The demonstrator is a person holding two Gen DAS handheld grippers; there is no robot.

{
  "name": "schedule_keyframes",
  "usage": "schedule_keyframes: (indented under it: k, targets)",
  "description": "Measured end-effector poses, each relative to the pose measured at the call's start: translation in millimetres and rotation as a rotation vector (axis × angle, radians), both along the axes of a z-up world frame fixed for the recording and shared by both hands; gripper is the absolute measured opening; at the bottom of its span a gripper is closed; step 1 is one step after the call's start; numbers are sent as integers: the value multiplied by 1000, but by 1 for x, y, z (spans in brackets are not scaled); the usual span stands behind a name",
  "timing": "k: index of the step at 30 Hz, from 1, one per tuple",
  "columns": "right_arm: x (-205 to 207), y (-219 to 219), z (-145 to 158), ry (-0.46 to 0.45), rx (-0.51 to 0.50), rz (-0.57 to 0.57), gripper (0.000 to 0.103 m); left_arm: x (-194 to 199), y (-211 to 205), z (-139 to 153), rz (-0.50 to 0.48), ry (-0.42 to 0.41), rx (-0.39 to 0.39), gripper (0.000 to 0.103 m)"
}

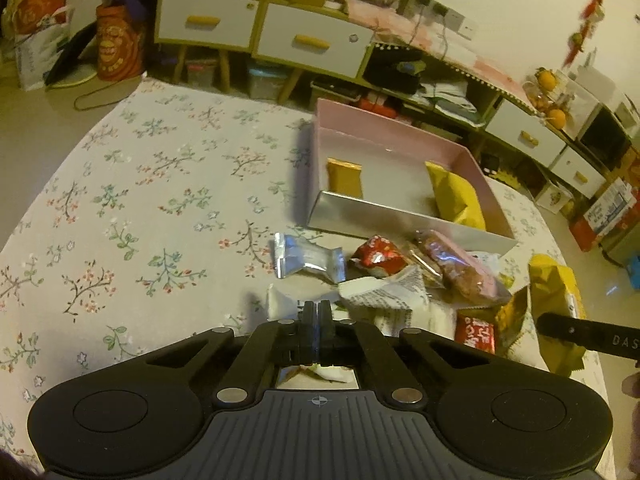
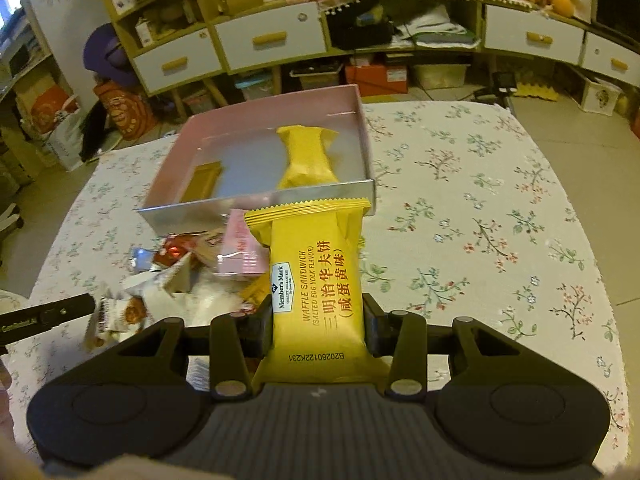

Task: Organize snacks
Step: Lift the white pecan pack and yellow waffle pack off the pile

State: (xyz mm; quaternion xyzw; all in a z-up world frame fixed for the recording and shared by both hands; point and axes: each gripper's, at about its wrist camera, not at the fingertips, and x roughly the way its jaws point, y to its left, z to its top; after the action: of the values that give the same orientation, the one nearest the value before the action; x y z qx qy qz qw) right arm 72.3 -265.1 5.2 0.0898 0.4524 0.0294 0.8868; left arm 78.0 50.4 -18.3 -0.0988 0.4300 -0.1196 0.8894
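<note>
A pink box (image 1: 400, 128) (image 2: 276, 100) stands on the floral table and holds a yellow waffle pack (image 1: 456, 196) (image 2: 306, 156) and a small gold pack (image 1: 345, 178) (image 2: 202, 182). My right gripper (image 2: 318, 316) is shut on another yellow waffle sandwich pack (image 2: 316, 280), held above the table just before the box's near wall; it also shows in the left wrist view (image 1: 554, 292). My left gripper (image 1: 317, 312) is shut and empty, over a white wrapper (image 1: 380, 296) at the near edge of a snack pile with a silver pack (image 1: 308, 258), red pack (image 1: 378, 258) and pink pack (image 1: 460, 268).
The floral tablecloth (image 1: 160, 200) (image 2: 480, 220) covers the table. Shelves with white drawers (image 1: 264, 28) (image 2: 272, 40) and boxes stand beyond the table's far edge. Oranges (image 1: 548, 96) sit on the cabinet at the right.
</note>
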Motion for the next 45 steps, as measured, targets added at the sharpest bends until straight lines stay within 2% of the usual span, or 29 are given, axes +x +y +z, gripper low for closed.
schedule_keyframes:
  k: [2, 4, 8, 9, 12, 16, 20, 24, 31, 38, 42, 45]
  targets:
    - [-2, 3, 2, -4, 7, 13, 39, -1, -3, 2, -54, -8, -1, 0]
    - [-3, 5, 3, -4, 12, 30, 39, -4, -8, 4, -124, -41, 34, 6]
    - [-4, 11, 2, 1, 14, 64, 39, -8, -17, -2, -250, -90, 145, 51]
    - [-5, 13, 2, 1, 16, 71, 39, -8, -17, -3, -265, -104, 160, 58]
    - [-4, 16, 2, 1, 23, 88, 39, -6, -18, -8, -339, -143, 195, 70]
    - [-3, 20, 3, -1, 34, 108, 39, 1, -26, -13, -501, -154, 278, 70]
    - [-2, 28, 0, 11, 25, 151, 39, 9, -41, -18, -681, -134, 418, 70]
    - [0, 40, -6, 28, 1, 201, 39, 14, -54, -21, -802, -115, 530, 70]
    - [2, 52, -10, 45, -23, 232, 39, 20, -63, -27, -920, -93, 638, 74]
    - [1, 55, -13, 58, -35, 245, 39, 17, -75, -34, -1015, -113, 724, 77]
    - [3, 55, -15, 68, -37, 245, 39, 10, -79, -40, -1045, -137, 789, 73]
    - [3, 56, -16, 73, -45, 250, 39, 9, -79, -39, -1026, -141, 776, 68]
